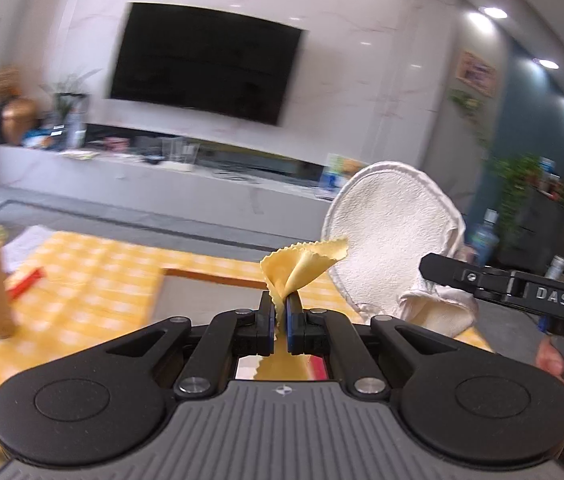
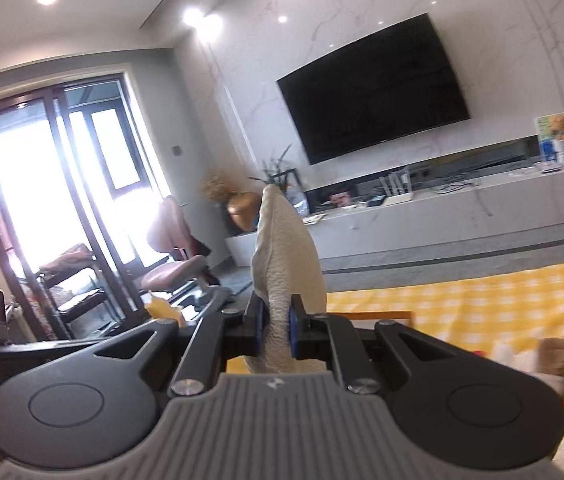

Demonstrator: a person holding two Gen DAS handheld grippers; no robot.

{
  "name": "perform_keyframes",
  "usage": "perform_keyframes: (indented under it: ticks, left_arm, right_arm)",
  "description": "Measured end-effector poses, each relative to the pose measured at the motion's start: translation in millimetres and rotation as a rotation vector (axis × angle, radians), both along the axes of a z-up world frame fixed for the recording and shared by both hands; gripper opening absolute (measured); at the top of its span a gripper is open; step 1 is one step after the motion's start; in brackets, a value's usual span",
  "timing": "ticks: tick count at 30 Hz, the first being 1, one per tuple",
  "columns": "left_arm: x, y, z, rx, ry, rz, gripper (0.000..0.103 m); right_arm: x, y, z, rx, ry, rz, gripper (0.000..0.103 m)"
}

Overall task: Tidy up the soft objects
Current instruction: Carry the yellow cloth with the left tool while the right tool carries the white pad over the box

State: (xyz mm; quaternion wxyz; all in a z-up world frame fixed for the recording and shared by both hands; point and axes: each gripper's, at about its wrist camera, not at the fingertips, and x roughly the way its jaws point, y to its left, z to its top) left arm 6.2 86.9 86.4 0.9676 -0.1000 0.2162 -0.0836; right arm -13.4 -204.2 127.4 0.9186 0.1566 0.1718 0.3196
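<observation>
Because the yellow-checked tabletop [image 1: 93, 276] lies well below both tools, each soft piece hangs clear of it, probably for carrying elsewhere. The white round pad [image 1: 394, 240] stands up from the right gripper [image 2: 275, 330], clamped at its bunched lower edge. The small yellow cloth [image 1: 302, 268] is pinched in the left gripper [image 1: 280, 320], its zigzag edge fanning above.

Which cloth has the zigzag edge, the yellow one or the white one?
The yellow cloth in the left claw has the zigzag edge. The round white cloth has a smooth stitched rim.
</observation>
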Motion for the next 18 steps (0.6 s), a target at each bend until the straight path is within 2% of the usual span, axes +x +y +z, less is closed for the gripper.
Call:
perform_keyframes:
  ticks: [3, 5, 11, 18]
  left_arm:
    - [4, 30, -9, 0.024, 0.019, 0.125, 0.006]
    - [9, 46, -17, 0.039, 0.027, 0.175, 0.006]
    - [16, 84, -32, 0.016, 0.034, 0.261, 0.006]
    - [11, 106, -47, -0.041, 0.079, 0.292, 0.006]
  right_arm:
    - [16, 43, -12, 0.029, 0.046, 0.042, 0.01]
    - [28, 72, -26, 0.039, 0.086, 0.07, 0.01]
    - [63, 145, -85, -0.002, 0.241, 0.141, 0.01]
    - [95, 177, -133, 0.004, 0.392, 0.161, 0.01]
